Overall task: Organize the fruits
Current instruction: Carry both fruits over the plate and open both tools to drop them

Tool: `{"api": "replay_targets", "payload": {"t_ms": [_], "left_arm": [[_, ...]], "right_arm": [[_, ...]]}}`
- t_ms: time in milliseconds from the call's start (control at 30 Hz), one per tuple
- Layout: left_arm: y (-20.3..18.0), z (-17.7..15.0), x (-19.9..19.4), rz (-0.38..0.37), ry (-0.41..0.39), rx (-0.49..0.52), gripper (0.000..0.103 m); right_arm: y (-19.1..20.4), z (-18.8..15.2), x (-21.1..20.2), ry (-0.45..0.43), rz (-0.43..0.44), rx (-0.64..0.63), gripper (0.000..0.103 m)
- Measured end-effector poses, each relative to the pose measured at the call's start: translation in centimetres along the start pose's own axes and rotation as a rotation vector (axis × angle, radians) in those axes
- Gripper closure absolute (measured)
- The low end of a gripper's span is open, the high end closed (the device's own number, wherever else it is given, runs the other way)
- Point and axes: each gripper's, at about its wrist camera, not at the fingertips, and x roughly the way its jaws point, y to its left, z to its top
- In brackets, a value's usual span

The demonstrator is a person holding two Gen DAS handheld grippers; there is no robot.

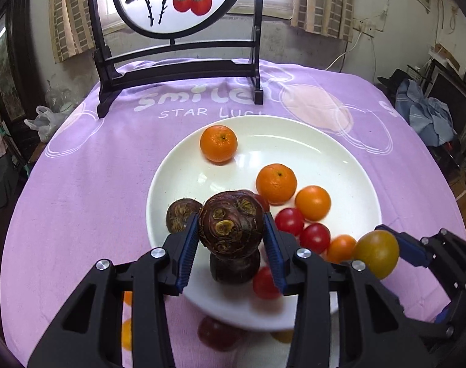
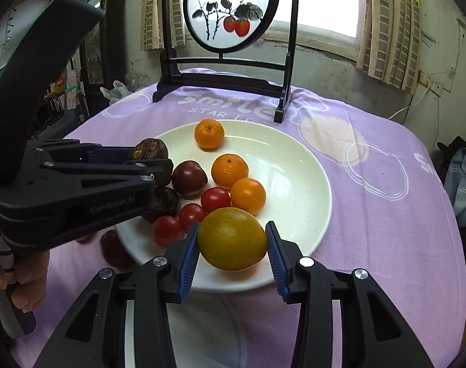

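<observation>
- Here the left gripper (image 1: 232, 236) clamps a dark brown water chestnut (image 1: 231, 222) between its blue pads, lifted clear above the white plate (image 1: 349, 165).
- Just beneath it, a second water chestnut (image 1: 234, 268) sits on the plate, and a third (image 1: 181, 214) lies close to the plate's left rim.
- The right gripper (image 2: 232, 250) grips a yellow-green, orange-tinged citrus fruit (image 2: 232, 239), held over the plate's near edge.
- On the plate lie two mandarins (image 2: 209, 133) (image 2: 229, 170), a smooth orange fruit (image 2: 248, 195) and three red cherry tomatoes (image 2: 215, 199) grouped touching one another.
- A dark red fruit (image 2: 115, 250) rests on the purple tablecloth (image 2: 371, 214) just beside the plate's left edge.
- Beyond the plate stands a round painted screen (image 2: 230, 9) in a dark wooden frame.
- A hand (image 2: 21, 279) holds the left gripper's handle.
</observation>
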Motion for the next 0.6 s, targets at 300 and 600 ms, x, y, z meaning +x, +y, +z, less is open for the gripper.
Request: {"api": "replay_targets", "payload": {"t_ms": [300, 600], "left_arm": [[0.3, 0.9, 1.5, -0.005, -0.008, -0.035, 0.03], [1.1, -1.8, -1.0, -0.005, -0.022, -0.054, 0.024]], "right_arm": [[0.6, 0.6, 2.0, 0.003, 0.016, 0.007, 0.042], [0.6, -1.6, -0.4, -0.007, 0.024, 0.015, 0.042]]}}
